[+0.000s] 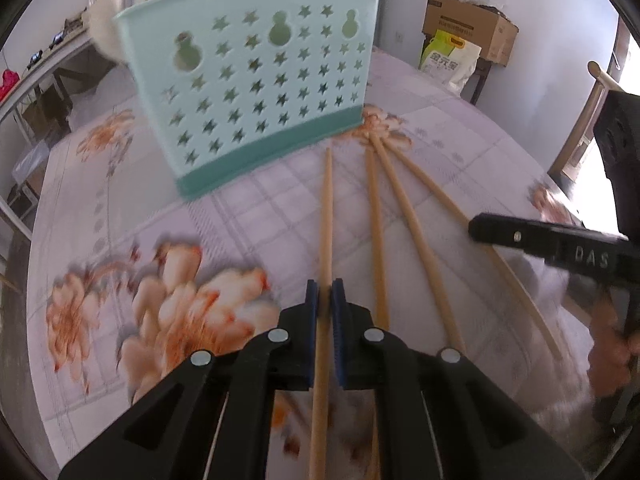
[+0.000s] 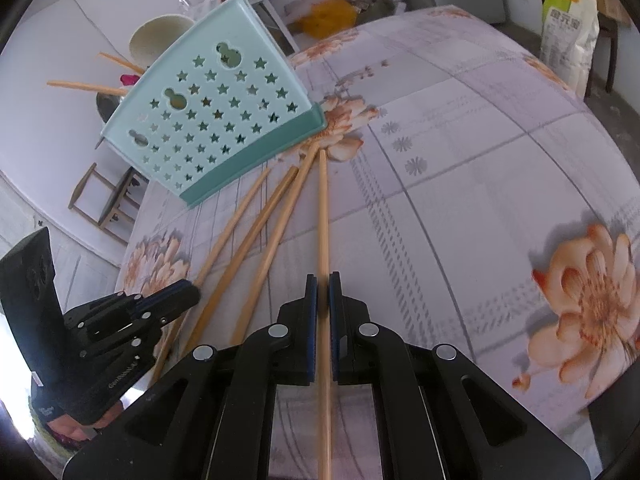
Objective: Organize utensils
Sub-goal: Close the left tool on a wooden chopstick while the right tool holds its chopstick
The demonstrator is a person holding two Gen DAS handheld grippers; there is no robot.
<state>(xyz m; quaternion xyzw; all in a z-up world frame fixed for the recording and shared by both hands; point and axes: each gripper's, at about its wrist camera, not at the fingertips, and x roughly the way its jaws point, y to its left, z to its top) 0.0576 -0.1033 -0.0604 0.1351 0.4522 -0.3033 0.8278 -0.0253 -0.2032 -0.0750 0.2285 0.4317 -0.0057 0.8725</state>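
Here, floral tablecloth (image 2: 460, 128), cardboard box (image 1: 468, 24) by white wall; each claw (image 1: 324, 292) (image 2: 323, 286) pinching one chopstick (image 1: 326, 216) (image 2: 323, 216)

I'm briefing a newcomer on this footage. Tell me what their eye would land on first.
First, the pale teal utensil holder with star cutouts, standing at the back of the floral tablecloth. Next, four wooden chopsticks fanned out on the cloth in front of it, tips toward its base. The left gripper is closed on the leftmost chopstick, and the right gripper on the rightmost chopstick.

black grippers (image 1: 325, 292), blue pads (image 1: 311, 300), silver rivets (image 1: 278, 335)
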